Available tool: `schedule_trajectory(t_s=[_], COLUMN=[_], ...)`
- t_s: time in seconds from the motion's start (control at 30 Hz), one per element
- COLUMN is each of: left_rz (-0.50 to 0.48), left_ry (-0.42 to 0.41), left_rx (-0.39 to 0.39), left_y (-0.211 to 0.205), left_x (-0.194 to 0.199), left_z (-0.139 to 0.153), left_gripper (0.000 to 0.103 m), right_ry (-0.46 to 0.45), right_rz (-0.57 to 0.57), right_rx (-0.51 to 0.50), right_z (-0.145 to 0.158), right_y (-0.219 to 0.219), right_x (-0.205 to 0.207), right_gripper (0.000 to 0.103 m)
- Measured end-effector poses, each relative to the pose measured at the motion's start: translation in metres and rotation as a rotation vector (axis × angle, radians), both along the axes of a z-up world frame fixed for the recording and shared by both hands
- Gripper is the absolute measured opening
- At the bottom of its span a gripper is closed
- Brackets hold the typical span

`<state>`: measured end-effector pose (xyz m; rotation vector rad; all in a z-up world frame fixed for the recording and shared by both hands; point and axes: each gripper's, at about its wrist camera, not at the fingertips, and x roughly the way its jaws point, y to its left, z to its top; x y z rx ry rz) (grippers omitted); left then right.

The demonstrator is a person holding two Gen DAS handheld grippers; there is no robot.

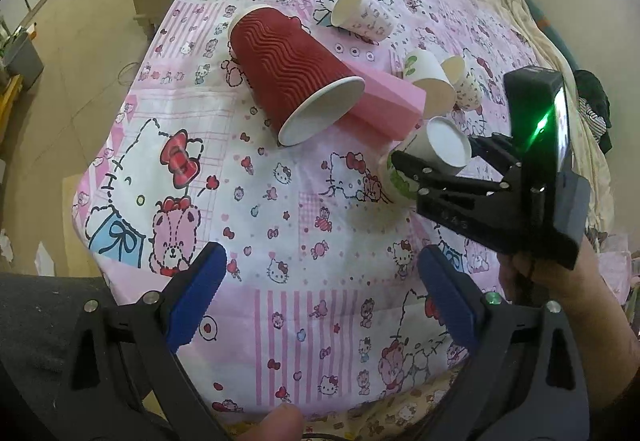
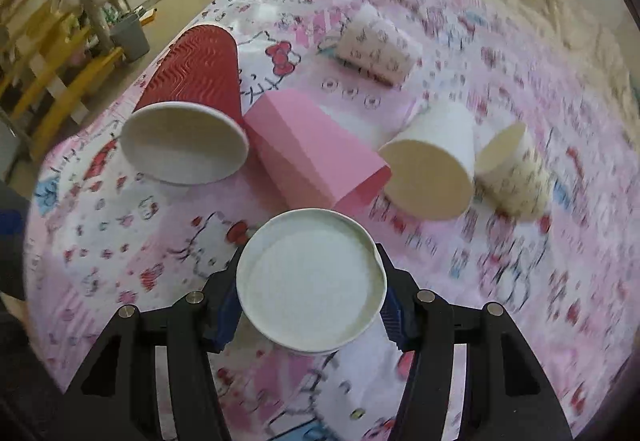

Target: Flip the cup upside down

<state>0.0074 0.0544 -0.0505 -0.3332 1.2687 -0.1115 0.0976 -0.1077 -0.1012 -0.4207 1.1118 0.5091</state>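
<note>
right gripper (image 2: 310, 315): jaws clamped on the sides of a small white paper cup (image 2: 312, 281), blue pads (image 2: 396, 321) pinching its wall. We're looking at its flat base, so I'd say it's already turned over or close to it.

cup location: held over the near part of the desk (image 1: 304, 201), just in front of the pink block (image 2: 316, 149); the left view shows a green print on it (image 1: 400, 181).

squeeze risk: thin paper wall, so too much pinch could dent it.

release risk: if it's let go tilted it may roll (can't tell if the rim touches the cloth).

neighbours: the red ripple cup (image 2: 192, 109) and plain white cup (image 2: 432, 169) lie close, easy to bump.

left gripper (image 1: 320, 305): jaws apart, holding nothing, hanging over the cloth.
</note>
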Motion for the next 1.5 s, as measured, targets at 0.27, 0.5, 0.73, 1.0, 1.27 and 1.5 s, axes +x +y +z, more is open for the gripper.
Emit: schedule_trajectory(t_s=[0.27,0.5,0.73,1.0,1.27,1.5], left_rz=[0.014,0.022,0.041,0.064,0.090,0.062], left_ry=[-0.008,-0.025,-0.039,-0.212,-0.389,-0.452], left_rx=[0.006,0.024,0.039,0.104,0.311,0.334], left_y=[0.003,0.004,0.008,0.000,-0.031,-0.048], left_x=[0.001,-0.001,0.000,-0.020,-0.053,-0.066], left_z=[0.002,0.004,0.004,0.028,0.046,0.047], left_gripper=[0.095,0.095,0.096,0.103,0.103,0.103], right_ry=[-0.011,0.026,0.023,-0.065,-0.204,-0.283], right_rz=[0.024,-0.029,-0.059,-0.266,-0.460,-0.429], right_rx=[-0.013,0.021,0.138,0.329,0.370,0.335], right_z=[0.005,-0.006,0.013,0.072,0.099,0.083], right_y=[-0.001,-0.009,-0.022,-0.092,-0.129,-0.116], right_x=[-0.012,-0.009,-0.018,-0.065,-0.125,-0.147], right_gripper=[0.060,0.061,0.091,0.102,0.103,0.103])
